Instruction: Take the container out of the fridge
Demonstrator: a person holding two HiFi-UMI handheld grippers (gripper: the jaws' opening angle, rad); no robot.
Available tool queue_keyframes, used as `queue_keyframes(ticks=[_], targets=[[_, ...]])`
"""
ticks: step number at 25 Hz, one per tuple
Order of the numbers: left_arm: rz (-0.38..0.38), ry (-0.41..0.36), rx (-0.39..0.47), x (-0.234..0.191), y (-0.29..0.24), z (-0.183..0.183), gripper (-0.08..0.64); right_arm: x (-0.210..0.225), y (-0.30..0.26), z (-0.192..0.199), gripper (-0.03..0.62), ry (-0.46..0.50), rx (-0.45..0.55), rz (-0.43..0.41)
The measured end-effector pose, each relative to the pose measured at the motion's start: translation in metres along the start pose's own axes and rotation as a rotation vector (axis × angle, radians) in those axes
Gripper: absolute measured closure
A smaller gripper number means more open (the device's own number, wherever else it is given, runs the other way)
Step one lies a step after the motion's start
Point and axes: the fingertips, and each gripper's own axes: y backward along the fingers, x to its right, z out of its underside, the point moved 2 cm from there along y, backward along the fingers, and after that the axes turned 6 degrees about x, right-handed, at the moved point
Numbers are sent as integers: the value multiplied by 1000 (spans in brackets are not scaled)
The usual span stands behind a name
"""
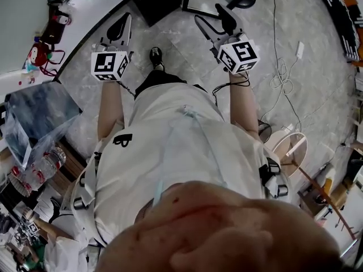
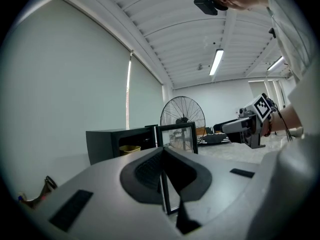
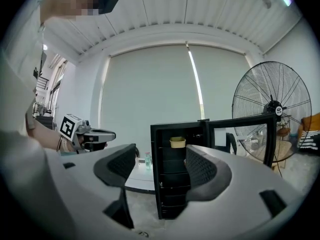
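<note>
Yellow container (image 3: 177,142) stands on the top shelf inside the black fridge (image 3: 170,194), whose glass door (image 3: 240,136) is swung open (I see this best in the right gripper view). My right gripper (image 3: 161,159) has its jaws spread with nothing between them, well apart from the fridge. My left gripper (image 2: 162,159) has its jaws pressed together, holding nothing.

The boxy black fridge (image 3: 172,194) is showing a pale yellow container (image 3: 177,142). The grey left gripper (image 2: 163,170) and right gripper (image 3: 160,170) are wearing black ribbed pads (image 3: 120,166) and black-and-white patterned marker cubes (image 1: 110,64).
</note>
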Motion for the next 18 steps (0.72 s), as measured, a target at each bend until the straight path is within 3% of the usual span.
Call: queue_keyframes(ticks=[8,12,18], targets=[[7,19,-5,-51,-50,13,552,41,-67,-2,291,-3,-1,44],[-35,64,4,-93,-68,23,552,58,-114,-2,291,4,-8,45],[-3,15,-22,-135,-97,35,552,77,-166,2,291,-36,-13,68]])
